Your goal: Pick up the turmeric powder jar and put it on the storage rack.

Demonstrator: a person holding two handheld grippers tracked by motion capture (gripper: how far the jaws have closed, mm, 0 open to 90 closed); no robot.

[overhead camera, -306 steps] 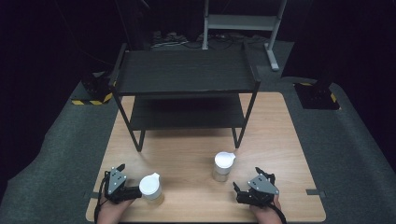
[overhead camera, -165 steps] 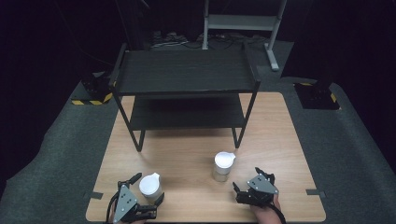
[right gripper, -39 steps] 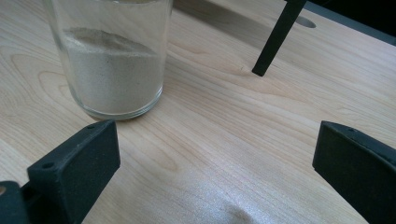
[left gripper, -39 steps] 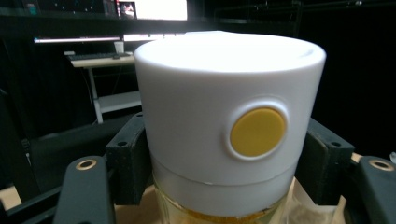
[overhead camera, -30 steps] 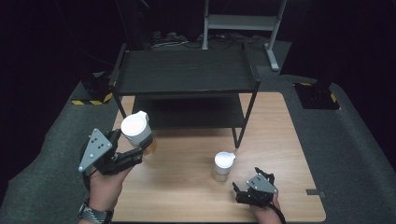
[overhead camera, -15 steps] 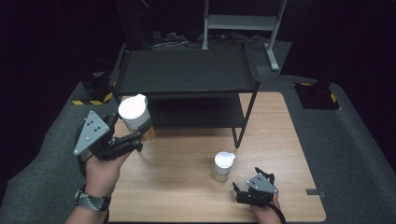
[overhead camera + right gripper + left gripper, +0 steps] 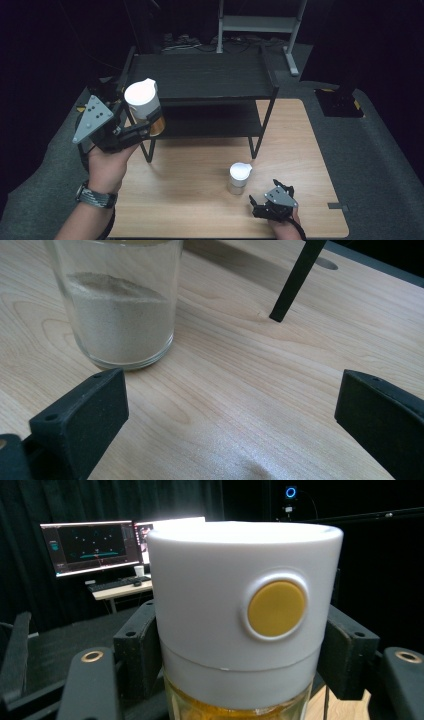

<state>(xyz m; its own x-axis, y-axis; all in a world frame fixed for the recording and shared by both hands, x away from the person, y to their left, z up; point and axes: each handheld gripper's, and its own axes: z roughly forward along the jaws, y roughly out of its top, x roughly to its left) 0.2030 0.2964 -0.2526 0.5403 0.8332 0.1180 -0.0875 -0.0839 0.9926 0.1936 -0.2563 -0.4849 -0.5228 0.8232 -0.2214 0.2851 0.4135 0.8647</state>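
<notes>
We hold a white-lidded jar (image 7: 145, 107) aloft at the left while the second jar (image 7: 239, 177) stands on the table.

At the left of the high view, our left gripper (image 7: 131, 131) is raised off the wooden table (image 7: 200, 165), level with the front left corner of the black two-tier shelf (image 7: 200, 75); its jaws are clamped on both sides of the jar, whose white lid bears a round yellow button (image 7: 276, 607) and whose glass base holds something amber. Further right, the second jar, glass with pale sand-like powder under a white lid, stands upright near the shelf's front right leg (image 7: 262, 127). Just beside it, at the table's near edge, our right gripper (image 7: 261, 207) rests with jaws spread wide, gripping nothing.
</notes>
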